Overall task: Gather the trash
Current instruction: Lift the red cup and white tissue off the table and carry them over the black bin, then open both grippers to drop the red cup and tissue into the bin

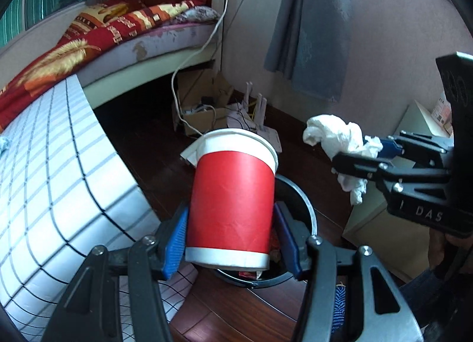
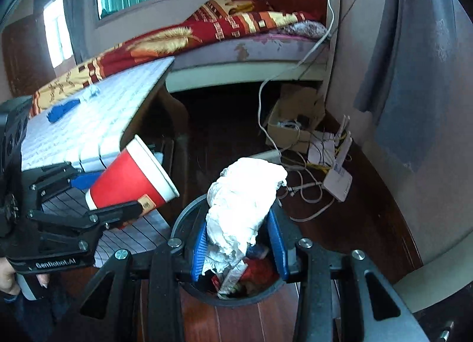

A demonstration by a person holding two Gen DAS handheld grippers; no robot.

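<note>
My left gripper [image 1: 230, 238] is shut on a red paper cup [image 1: 233, 200] with white rims and holds it over a round black trash bin [image 1: 307, 206]. In the right wrist view the cup [image 2: 130, 182] is tilted, its mouth toward the bin [image 2: 183, 211]. My right gripper [image 2: 239, 244] is shut on a crumpled white tissue [image 2: 242, 200] right above the bin, which holds wrappers and other trash. The tissue [image 1: 340, 138] and the right gripper [image 1: 357, 155] also show at the right of the left wrist view.
A table with a white grid cloth [image 1: 59, 164] stands to the left of the bin. A bed [image 1: 118, 25] lies behind. A cardboard box [image 2: 295, 114], a white router [image 2: 337, 179] and cables lie on the dark wood floor. A pale cabinet [image 1: 384, 223] is at the right.
</note>
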